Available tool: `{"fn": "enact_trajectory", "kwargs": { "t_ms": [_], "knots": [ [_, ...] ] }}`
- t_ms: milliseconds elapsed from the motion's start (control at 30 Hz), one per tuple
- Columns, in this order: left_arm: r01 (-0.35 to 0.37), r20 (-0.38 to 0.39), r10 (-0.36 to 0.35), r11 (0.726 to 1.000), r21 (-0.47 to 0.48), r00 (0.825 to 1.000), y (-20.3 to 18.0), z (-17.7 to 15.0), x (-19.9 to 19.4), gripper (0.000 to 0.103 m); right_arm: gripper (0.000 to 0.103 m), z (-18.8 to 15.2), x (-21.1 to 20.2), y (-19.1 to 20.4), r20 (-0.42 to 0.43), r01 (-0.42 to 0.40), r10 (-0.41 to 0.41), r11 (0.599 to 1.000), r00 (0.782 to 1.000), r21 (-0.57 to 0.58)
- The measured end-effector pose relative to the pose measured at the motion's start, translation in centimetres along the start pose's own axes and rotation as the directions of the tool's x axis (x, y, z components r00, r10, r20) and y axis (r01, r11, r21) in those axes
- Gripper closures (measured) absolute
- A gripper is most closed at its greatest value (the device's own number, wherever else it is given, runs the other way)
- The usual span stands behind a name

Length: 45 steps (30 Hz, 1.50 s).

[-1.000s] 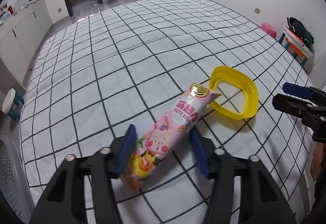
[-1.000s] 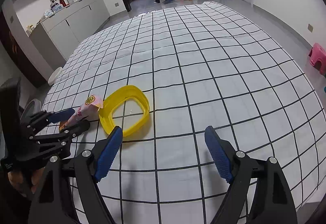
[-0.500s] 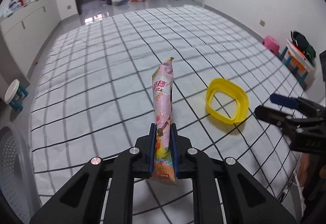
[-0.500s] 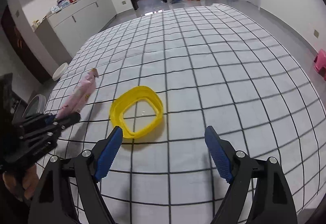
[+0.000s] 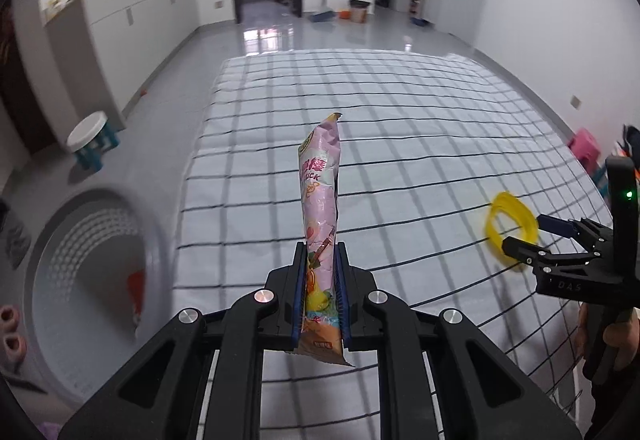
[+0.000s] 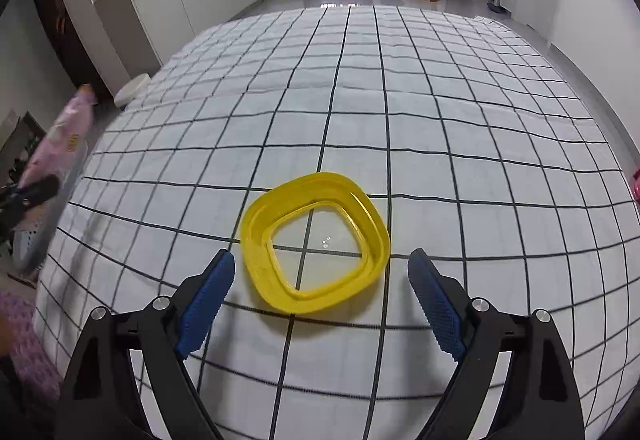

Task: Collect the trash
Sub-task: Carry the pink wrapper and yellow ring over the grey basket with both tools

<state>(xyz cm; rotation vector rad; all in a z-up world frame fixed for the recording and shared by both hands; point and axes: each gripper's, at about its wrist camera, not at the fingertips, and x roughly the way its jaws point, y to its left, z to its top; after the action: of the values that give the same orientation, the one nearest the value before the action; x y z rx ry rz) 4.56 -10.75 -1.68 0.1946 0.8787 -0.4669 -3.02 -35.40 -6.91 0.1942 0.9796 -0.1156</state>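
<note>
1. A white perforated basket (image 5: 80,280) is seen at the far left of the left wrist view, on the floor beside the bed; something red lies inside it.
2. A small white stool with teal legs (image 5: 93,138) is seen on the grey floor beyond the basket.
3. The left gripper (image 5: 320,292) is pinched on a pink snack wrapper (image 5: 320,196); its blue fingers (image 5: 298,292) are pressed against the wrapper's lower part, and the wrapper is held upright, clear of the bed.
4. The bed (image 6: 440,120) is covered by a white sheet with a black grid.
5. A yellow plastic rim (image 6: 316,240) with a clear centre is seen lying flat on the sheet, just ahead of the right gripper (image 6: 320,300).
6. The right gripper's fingers (image 6: 206,300) are spread wide and are opening; they are not touching the rim, whose near edge lies between the fingertips.
</note>
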Motion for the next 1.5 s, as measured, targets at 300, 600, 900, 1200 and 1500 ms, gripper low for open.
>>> {"fn": "enact_trajectory", "kwargs": {
  "t_ms": [300,600,900,1200,1500],
  "knots": [
    [-0.091,0.000,0.092,0.993,-0.075,0.996,3.8,-1.6,-1.5,0.089,0.021,0.3,1.7,0.7,-0.002,0.045,-0.045,0.999,0.999,-0.019],
    [-0.154,-0.017,0.153,0.970,-0.190,0.988,8.6,-3.7,-3.1,0.089,0.030,0.1,0.7,4.2,0.018,-0.007,0.008,1.000,1.000,-0.025],
    [-0.225,-0.027,0.227,0.929,-0.295,0.973,14.5,-5.7,-5.1,0.089,0.030,1.6,-1.1,12.1,0.054,-0.143,0.148,0.987,0.988,-0.077],
    [-0.276,-0.035,0.281,0.896,-0.349,0.959,18.9,-7.0,-5.8,0.089,0.030,4.4,-1.8,21.5,0.073,-0.271,0.287,0.947,0.955,-0.170],
    [-0.297,-0.042,0.301,0.892,-0.340,0.953,21.7,-6.2,-4.8,0.089,0.030,5.8,-0.9,27.7,0.045,-0.321,0.340,0.918,0.939,-0.233]
  ]
}}
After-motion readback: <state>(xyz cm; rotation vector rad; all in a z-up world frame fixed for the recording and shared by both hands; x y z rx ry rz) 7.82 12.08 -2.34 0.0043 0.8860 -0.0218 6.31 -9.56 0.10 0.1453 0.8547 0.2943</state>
